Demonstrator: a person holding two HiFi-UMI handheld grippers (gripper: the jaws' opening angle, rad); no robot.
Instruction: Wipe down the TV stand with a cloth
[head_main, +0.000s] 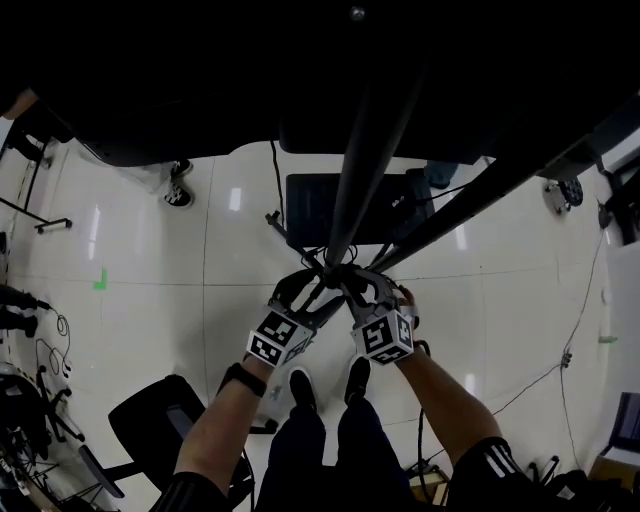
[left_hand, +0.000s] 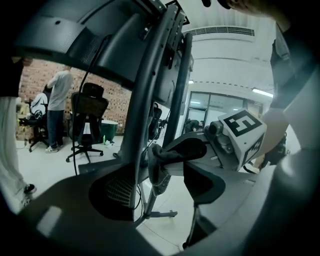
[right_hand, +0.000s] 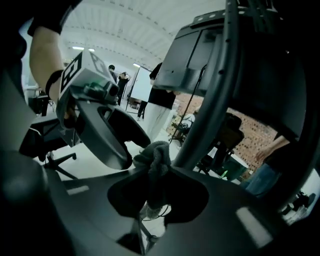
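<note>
The TV stand's black pole (head_main: 362, 150) rises toward me in the head view, with the dark TV above it. Both grippers meet at the pole. My right gripper (right_hand: 156, 192) is shut on a bunched grey cloth (right_hand: 156, 162), which presses against the pole (right_hand: 210, 110). In the left gripper view the same cloth (left_hand: 159, 172) hangs from the right gripper's finger beside the pole (left_hand: 145, 115). My left gripper (left_hand: 160, 192) is open, its left jaw against the pole, the cloth just ahead of it. The left gripper (head_main: 303, 292) and right gripper (head_main: 362, 288) almost touch.
The stand's flat base (head_main: 345, 205) lies on the white tiled floor, with cables (head_main: 520, 385) running around it. A black office chair (head_main: 160, 420) stands at my lower left. More chairs (left_hand: 87, 120) and people (left_hand: 59, 107) are by a brick wall.
</note>
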